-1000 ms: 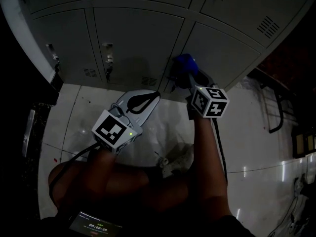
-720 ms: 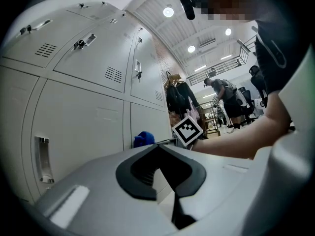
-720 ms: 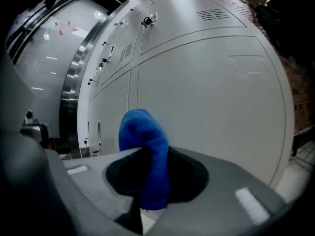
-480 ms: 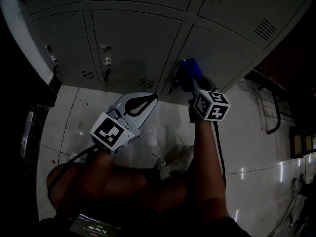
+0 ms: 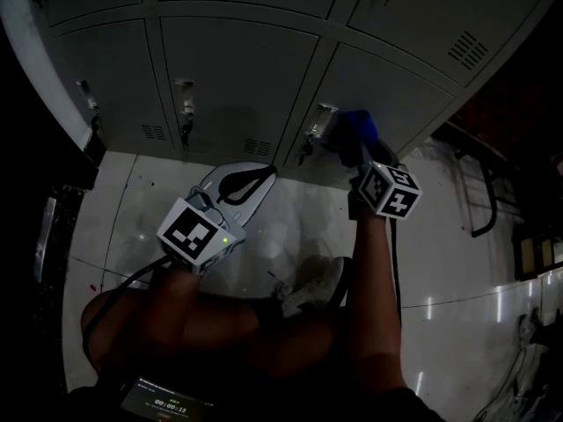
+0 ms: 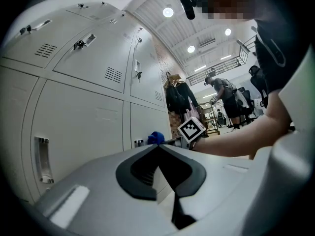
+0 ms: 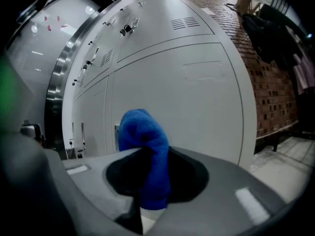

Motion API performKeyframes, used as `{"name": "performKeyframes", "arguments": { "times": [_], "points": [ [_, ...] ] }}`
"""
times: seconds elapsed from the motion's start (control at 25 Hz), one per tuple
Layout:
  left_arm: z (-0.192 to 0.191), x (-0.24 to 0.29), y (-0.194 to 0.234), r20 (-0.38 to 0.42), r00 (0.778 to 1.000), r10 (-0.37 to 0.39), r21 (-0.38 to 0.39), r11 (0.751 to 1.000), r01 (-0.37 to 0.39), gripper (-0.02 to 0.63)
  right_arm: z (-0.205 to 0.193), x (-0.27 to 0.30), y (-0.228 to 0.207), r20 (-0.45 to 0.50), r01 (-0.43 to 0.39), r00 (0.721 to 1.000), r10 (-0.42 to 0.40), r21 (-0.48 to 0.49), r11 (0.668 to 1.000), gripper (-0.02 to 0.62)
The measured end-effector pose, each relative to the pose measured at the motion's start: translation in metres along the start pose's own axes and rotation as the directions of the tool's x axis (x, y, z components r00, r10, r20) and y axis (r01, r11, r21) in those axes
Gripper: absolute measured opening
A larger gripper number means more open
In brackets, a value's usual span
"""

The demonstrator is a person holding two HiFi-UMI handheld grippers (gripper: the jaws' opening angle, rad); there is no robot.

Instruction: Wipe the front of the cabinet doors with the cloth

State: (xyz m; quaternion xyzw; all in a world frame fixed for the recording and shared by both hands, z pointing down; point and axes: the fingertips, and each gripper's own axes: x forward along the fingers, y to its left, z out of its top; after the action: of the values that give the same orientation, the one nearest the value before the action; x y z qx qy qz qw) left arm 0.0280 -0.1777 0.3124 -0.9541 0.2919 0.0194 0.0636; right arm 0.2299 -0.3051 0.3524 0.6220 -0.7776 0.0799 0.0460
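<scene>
Two tongs are held before the grey cabinet doors [image 5: 237, 77], which have small vent slots. The right tongs [image 5: 354, 144] are clenched on the blue cloth [image 5: 356, 127]. In the right gripper view the cloth [image 7: 144, 146] stands up as a folded lump between the closed jaws. It is at the lower left corner of the bottom right door [image 5: 400, 82], just beside that door's latch [image 5: 318, 118]. Whether the cloth touches the metal I cannot tell.

The left tongs [image 5: 269, 171] are low over the white floor [image 5: 290, 222], below the middle door's bottom edge. Their jaws are pressed together at the tips, with nothing between them.

Each tool carries a marker cube [image 5: 197, 234] with black and white square patterns. At the bottom edge of the head view a small screen [image 5: 167, 400] shows digits, too dim to read surely.
</scene>
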Motion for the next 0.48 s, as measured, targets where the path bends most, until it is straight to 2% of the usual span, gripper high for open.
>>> {"name": "performKeyframes", "arguments": {
  "times": [0.48],
  "points": [
    [-0.002, -0.001, 0.001, -0.003, 1.0, 0.001, 0.0, 1.0, -0.001, 0.006, 0.001, -0.016, -0.044, -0.023, 0.142, 0.989, -0.143, -0.023, 0.99, 0.08]
  ]
}}
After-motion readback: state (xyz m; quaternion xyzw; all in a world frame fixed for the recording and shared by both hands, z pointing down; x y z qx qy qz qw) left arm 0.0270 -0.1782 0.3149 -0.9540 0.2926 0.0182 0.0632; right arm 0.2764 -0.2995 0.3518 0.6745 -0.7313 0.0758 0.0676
